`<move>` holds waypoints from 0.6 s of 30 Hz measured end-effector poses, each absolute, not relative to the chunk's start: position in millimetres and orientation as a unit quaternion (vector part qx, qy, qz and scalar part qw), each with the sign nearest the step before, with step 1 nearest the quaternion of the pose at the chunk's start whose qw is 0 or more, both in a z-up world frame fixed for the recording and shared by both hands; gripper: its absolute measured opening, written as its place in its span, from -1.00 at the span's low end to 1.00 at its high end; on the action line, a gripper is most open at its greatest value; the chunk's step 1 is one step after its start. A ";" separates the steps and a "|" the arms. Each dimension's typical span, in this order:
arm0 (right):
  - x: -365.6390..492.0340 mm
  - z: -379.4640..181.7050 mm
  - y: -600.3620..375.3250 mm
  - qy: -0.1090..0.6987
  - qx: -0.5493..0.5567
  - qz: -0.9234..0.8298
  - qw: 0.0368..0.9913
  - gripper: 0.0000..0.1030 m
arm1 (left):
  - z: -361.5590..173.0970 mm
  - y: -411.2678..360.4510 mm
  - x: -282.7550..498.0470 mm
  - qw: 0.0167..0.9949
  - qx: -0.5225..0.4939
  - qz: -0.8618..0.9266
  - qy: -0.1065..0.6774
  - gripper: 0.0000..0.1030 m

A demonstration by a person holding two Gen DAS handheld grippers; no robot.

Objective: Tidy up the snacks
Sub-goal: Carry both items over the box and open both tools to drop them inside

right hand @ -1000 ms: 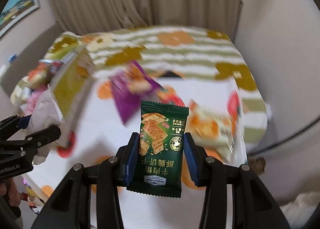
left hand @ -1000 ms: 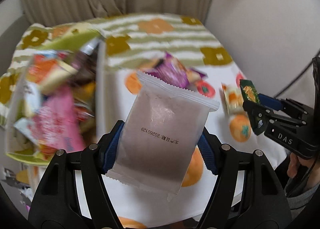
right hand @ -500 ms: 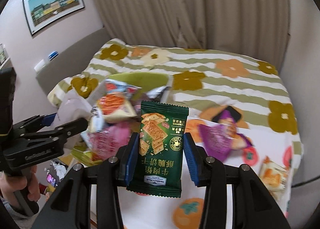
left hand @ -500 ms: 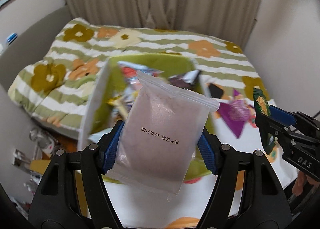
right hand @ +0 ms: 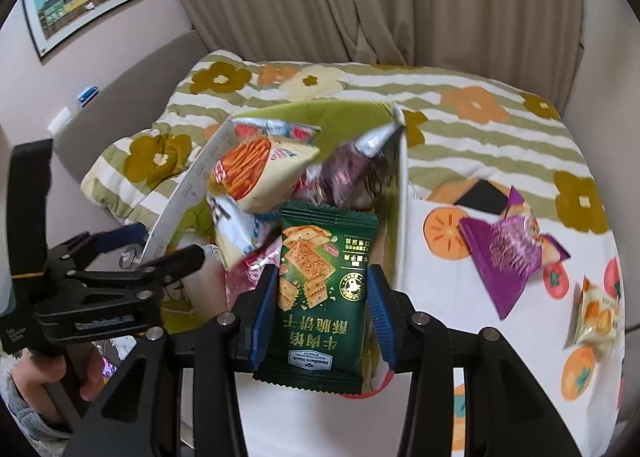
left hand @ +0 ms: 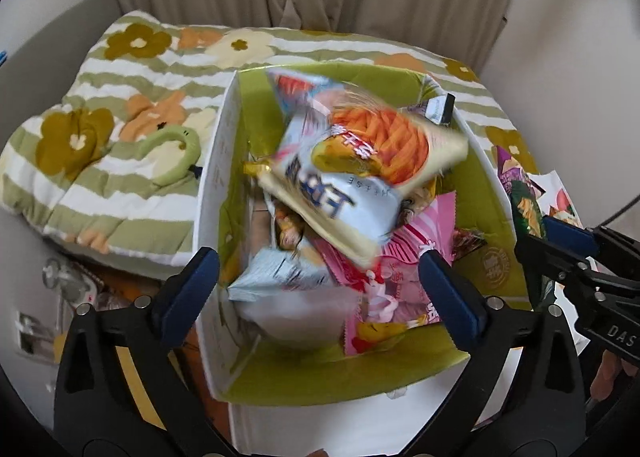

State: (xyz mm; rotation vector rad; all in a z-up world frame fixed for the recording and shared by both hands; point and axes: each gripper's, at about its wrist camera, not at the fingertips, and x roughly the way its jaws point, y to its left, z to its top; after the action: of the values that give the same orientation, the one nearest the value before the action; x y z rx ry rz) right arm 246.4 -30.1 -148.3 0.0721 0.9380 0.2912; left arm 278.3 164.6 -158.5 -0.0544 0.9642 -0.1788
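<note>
Hovering over the box [left hand: 216,161], the left gripper [left hand: 316,289] points down into it with its jaws spread wide and nothing between the blue pads [left hand: 192,289]. The box has white outer walls and a green lining, and it stands on the edge of a white cloth [right hand: 440,297] printed with orange fruit. Inside, packets lie heaped: a pale chip bag [left hand: 360,173] with orange sticks printed on it rests tilted on top, a pink packet [left hand: 400,277] lies below it toward the near right corner, and a light blue packet [left hand: 280,277] lies at the near left. A blurred pale packet [left hand: 288,321] sits low in the box directly under the open jaws; whether it has come to rest cannot be told.

The right gripper [right hand: 320,309] is held level beside the box, just off its right wall, with its jaws clamped on a green cracker packet [right hand: 320,289]. The packet stands upright between the pads, its print upside down to the camera, its top edge at about the height of the box rim.

In the right wrist view, the left gripper [right hand: 152,253] reaches in from the left over the box, its handle gripped by the left hand [right hand: 48,377] low at the frame edge.

On the cloth, well apart from the box, lie a purple packet [right hand: 508,253] and a small yellow packet [right hand: 596,317]. A striped floral quilt [right hand: 480,129] covers the bed behind.
</note>
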 end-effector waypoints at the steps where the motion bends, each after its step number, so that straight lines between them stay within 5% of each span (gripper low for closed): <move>1: 244.9 -149.8 -29.7 0.454 0.034 0.136 0.880 -0.22 | -159.5 166.6 278.7 0.880 -0.024 -0.088 0.466 0.92; 15: 270.4 -154.0 -30.7 0.471 0.034 0.147 0.869 -0.21 | -150.5 186.7 269.0 0.882 -0.038 -0.062 0.465 0.93; 18: 272.9 -159.0 -30.4 0.481 0.039 0.144 0.864 0.23 | -148.6 187.3 271.1 0.884 -0.031 -0.057 0.462 0.92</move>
State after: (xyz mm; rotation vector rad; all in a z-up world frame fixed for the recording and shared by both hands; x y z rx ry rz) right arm 272.9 -30.4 -159.0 0.0815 1.0074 0.3027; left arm 271.1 187.3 -148.6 -0.0651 0.9619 -0.1189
